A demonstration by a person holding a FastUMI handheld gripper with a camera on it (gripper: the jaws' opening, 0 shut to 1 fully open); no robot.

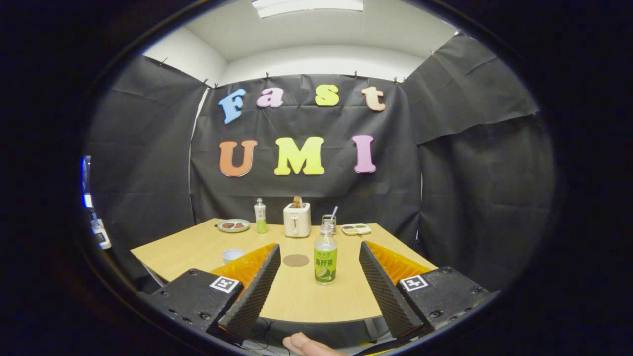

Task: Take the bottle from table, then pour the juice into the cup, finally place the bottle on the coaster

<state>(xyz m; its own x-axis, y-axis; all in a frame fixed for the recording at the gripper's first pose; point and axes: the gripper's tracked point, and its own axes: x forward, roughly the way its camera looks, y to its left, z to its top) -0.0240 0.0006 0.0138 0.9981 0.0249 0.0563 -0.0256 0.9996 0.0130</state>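
Gripper (319,282) spread wide, approaching the bottle (325,260).

Nearest, the fingers (257,291) are standing released, grasping nothing; the bottle is standing upright on the tabletop (346,301) just ahead, nearer the right finger. Left of it are lying the coaster (295,260) and, farther left, the cup (232,255). An off-centre closing could be tipping the tall bottle. The cup is partly hidden behind the left finger; the far dishes are hard to make out.

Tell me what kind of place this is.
Probably a staged recording booth, not a real kitchen: black cloth walls surround a wooden table set with a toaster, a plate of food and a juice bottle. The tongs are open, the bottle between their fingers.
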